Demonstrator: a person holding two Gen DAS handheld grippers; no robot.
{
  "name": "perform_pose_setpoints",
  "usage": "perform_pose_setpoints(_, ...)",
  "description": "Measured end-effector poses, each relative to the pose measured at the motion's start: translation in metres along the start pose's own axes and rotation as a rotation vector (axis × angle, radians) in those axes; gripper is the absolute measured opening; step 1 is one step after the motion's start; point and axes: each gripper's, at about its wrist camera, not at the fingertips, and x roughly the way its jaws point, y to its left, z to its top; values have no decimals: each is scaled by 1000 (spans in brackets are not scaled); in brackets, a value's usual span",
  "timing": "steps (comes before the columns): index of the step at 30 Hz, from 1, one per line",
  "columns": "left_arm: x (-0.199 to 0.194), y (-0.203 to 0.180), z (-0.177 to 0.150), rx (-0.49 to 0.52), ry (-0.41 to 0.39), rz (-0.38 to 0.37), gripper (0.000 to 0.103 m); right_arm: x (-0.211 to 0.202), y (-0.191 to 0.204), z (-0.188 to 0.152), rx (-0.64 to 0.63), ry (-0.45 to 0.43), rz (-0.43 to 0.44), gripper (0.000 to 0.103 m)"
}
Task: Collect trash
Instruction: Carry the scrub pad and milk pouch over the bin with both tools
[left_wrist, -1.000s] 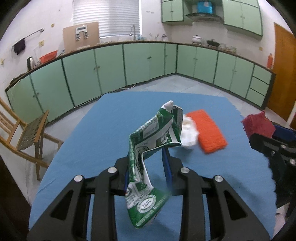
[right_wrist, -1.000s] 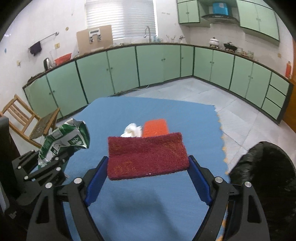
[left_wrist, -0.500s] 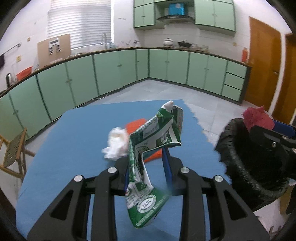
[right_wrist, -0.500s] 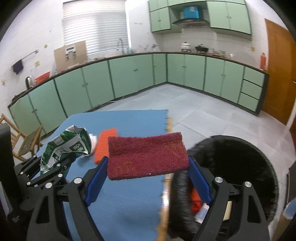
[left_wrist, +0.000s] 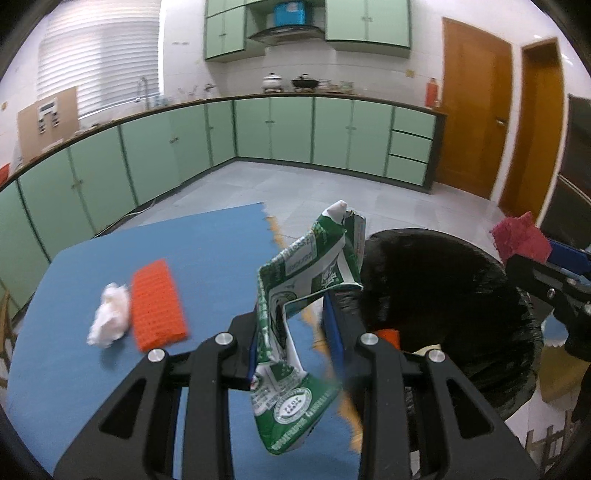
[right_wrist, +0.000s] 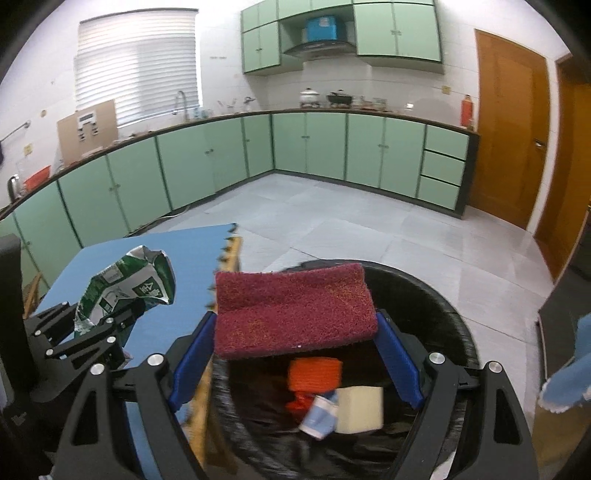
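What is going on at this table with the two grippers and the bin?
A person is clearing trash. The right gripper holds a dark red scouring pad above the black bin, which already contains scraps. The left gripper grips a crumpled green carton near the table edge. An orange sponge and a white tissue lie on the blue table.

Left wrist view: looks forward along the left tool (left_wrist: 291, 332), from close above the blue desk (left_wrist: 110, 369), facing the green cabinets (left_wrist: 332, 136), bin (left_wrist: 461, 295) at right. Right wrist view: looks forward along the right tool (right_wrist: 295, 354), close over the bin (right_wrist: 443, 317), same facing. Shared: desk edge, bin, cabinets, doors; each view catches the other tool at its side.
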Motion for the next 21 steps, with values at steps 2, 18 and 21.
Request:
perform_pose_setpoints(2, 8, -15, 3, 16, 6, -23, 28, 2, -16, -3, 11, 5, -22, 83)
perform_pose_setpoints(18, 73, -90, 4, 102, 76, -112, 28, 33, -95, -28, 72, 70, -87, 83)
perform_pose_setpoints(21, 84, -96, 3, 113, 91, -115, 28, 40, -102, -32, 68, 82, -89, 83)
